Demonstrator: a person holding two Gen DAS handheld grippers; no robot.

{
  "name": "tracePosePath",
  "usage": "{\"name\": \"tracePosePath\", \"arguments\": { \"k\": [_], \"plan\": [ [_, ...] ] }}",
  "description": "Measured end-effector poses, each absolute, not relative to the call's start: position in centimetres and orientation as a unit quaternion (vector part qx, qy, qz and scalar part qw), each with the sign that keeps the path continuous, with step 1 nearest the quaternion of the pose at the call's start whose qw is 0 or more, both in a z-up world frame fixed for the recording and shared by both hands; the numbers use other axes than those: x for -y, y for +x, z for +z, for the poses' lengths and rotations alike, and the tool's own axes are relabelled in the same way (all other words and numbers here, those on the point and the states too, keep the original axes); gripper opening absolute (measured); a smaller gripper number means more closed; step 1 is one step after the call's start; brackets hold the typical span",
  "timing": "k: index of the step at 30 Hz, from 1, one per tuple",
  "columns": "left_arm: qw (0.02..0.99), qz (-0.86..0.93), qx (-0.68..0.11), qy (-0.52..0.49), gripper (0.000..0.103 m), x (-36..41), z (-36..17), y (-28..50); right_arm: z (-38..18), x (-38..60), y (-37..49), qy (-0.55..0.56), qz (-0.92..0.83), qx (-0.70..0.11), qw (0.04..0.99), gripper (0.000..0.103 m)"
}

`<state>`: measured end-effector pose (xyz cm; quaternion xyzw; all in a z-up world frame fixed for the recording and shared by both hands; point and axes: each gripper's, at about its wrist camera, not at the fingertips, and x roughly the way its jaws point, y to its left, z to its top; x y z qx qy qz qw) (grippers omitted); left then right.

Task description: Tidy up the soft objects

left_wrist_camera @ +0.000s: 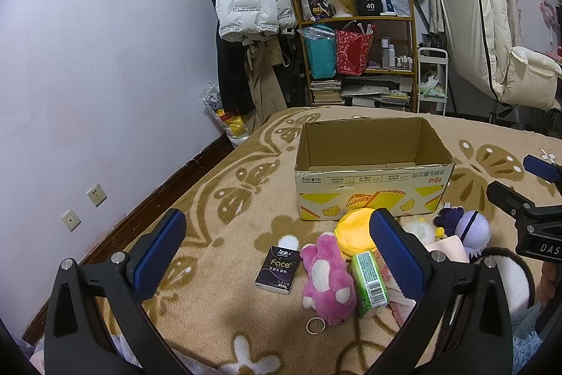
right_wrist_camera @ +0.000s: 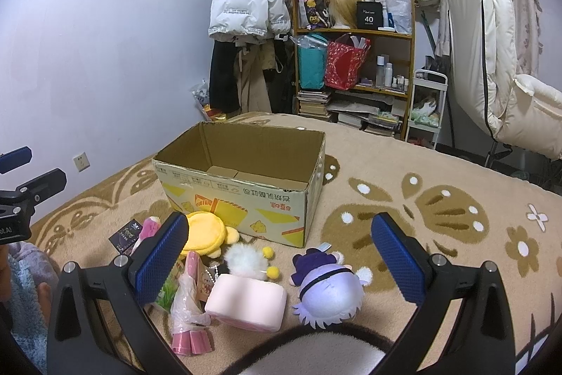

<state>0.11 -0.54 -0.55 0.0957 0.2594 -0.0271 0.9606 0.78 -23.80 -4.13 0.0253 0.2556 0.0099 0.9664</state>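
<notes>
An empty cardboard box (left_wrist_camera: 372,171) sits open on a floral blanket (right_wrist_camera: 439,199), with nothing yet packed. In front of the box lie a pink plush (left_wrist_camera: 326,276), yellow plush (left_wrist_camera: 353,231), purple-haired doll (right_wrist_camera: 328,290), pink cushion (right_wrist_camera: 246,304) and tissue packs (left_wrist_camera: 279,269). The left gripper (left_wrist_camera: 277,255) and right gripper (right_wrist_camera: 277,255) hover before the box, fingers spread wide, grasping nothing. Sorting appears not to have begun.
</notes>
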Motion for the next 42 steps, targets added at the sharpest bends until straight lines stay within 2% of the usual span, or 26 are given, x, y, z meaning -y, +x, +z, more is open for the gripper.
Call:
{"name": "tracePosePath", "arguments": {
  "k": [20,29,42],
  "plan": [
    [0.959,-0.027,-0.264,0.099,0.103,0.6,-0.9,0.2,-4.5,23.4,0.9,0.029,0.006,-0.254,0.967,0.103],
    [0.951,-0.040,-0.296,0.081,0.103,0.4,-1.1,1.9,-3.9,24.8,1.2,0.040,0.001,-0.252,0.967,0.103],
    [0.929,-0.061,-0.352,0.097,0.103,1.7,-1.2,6.6,-4.8,25.6,4.9,0.063,0.012,-0.294,0.954,0.103]
  ]
}}
